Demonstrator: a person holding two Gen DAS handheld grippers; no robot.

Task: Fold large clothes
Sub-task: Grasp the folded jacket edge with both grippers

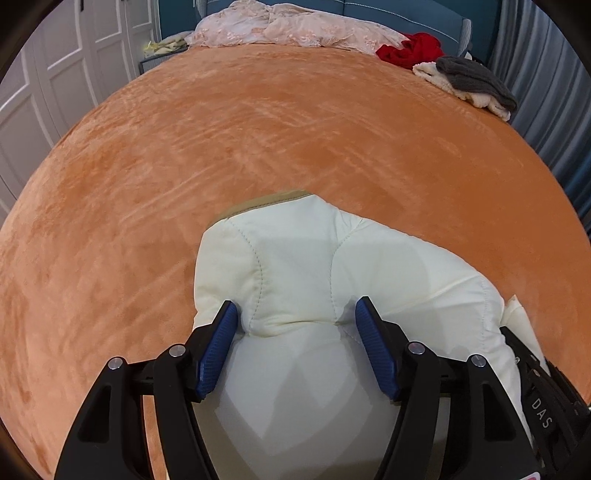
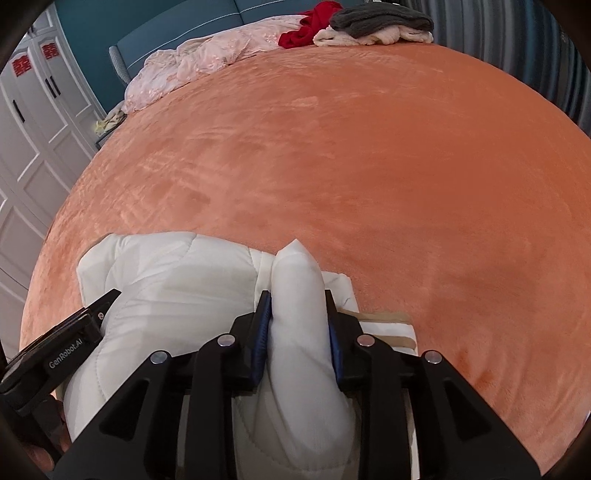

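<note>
A white padded jacket [image 1: 295, 258] lies bundled on the orange bedspread [image 1: 258, 129], near its front edge; a tan collar strip shows at its far edge. My left gripper [image 1: 295, 314] straddles a thick bulge of the jacket, and both blue pads press into the fabric. In the right wrist view the same jacket [image 2: 177, 280] lies at the lower left. My right gripper [image 2: 297, 306] is shut on an upright fold of it. One finger of the left gripper [image 2: 107, 301] rests against the jacket's left side, with a hand behind it.
At the far end of the bed lie a crumpled pink quilt [image 1: 295, 26], a red garment [image 1: 410, 50] and a grey and cream pile [image 1: 472, 81]. White wardrobe doors [image 1: 55, 74] stand on the left, and a grey-blue curtain [image 1: 546, 74] hangs on the right.
</note>
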